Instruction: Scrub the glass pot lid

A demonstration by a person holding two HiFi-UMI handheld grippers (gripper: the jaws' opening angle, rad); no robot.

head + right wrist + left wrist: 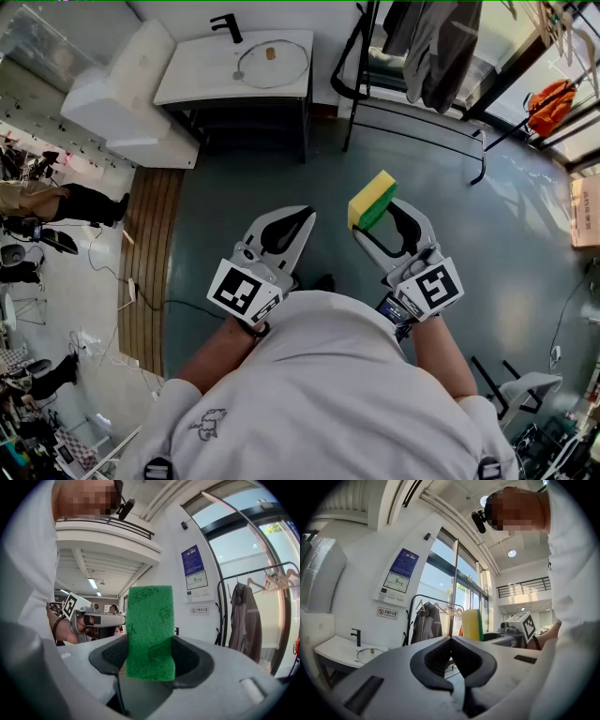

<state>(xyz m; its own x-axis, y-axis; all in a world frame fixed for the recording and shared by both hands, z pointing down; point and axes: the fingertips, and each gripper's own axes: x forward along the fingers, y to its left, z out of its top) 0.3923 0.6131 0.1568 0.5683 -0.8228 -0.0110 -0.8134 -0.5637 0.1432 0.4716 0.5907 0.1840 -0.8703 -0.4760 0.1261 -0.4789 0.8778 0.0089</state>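
Glass lid lies flat on the white tabletop, just beside the black tap. Both tongs are well short of the lid, out over the floor. The right tongs are clamped on a sponge, which stands up between the pads with its green scouring face turned back toward the person, away from the lid. The left tongs are pressed together with nothing in them.

The step in hand looks like the approach to the lid. To do it well, the left tongs should open and pin the lid by its knob or rim, since glass on a smooth top will likely skate. The right wrist should roll so the green face meets the glass flat. Then scrub in short overlapping strokes with modest pressure.
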